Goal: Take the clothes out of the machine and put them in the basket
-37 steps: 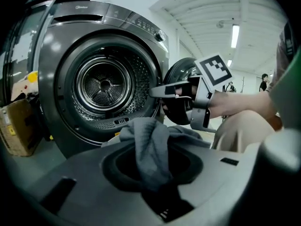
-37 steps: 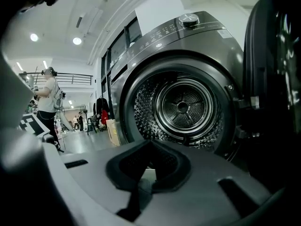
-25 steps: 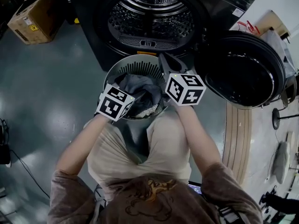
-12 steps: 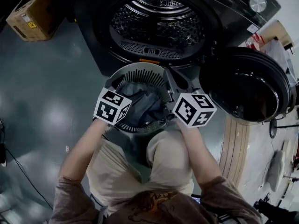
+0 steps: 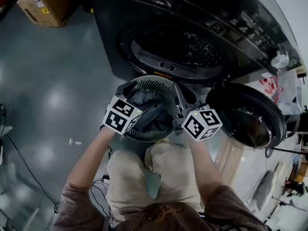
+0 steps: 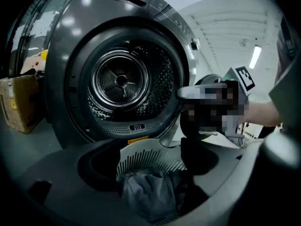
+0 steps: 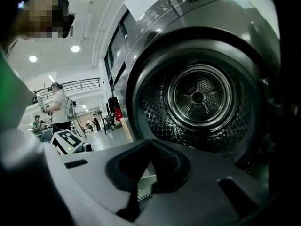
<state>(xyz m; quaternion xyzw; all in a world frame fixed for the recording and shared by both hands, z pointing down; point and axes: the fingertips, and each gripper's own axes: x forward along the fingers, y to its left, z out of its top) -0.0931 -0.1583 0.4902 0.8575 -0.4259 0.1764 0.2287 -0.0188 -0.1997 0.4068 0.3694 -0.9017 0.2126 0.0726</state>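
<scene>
Grey clothes (image 5: pixel 147 110) lie in the basket (image 5: pixel 155 84) before the machine (image 5: pixel 192 47) in the head view. In the left gripper view, the left gripper (image 6: pixel 149 173) has its fingers wide apart over them. In the right gripper view, the right gripper (image 7: pixel 143 182) has its fingers nearly together and empty. The drum looks bare, so check its back before stopping.

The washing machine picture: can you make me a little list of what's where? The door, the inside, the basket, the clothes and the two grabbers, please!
machine: dark front loader
door: swung open, at the right in the head view
drum: no clothes to be seen inside
basket: pale, slatted, right in front of the opening
clothes: grey and dark cloth, piled in the basket
left gripper: at the basket's left side, jaws apart
right gripper: at the basket's right side, grip unclear
</scene>
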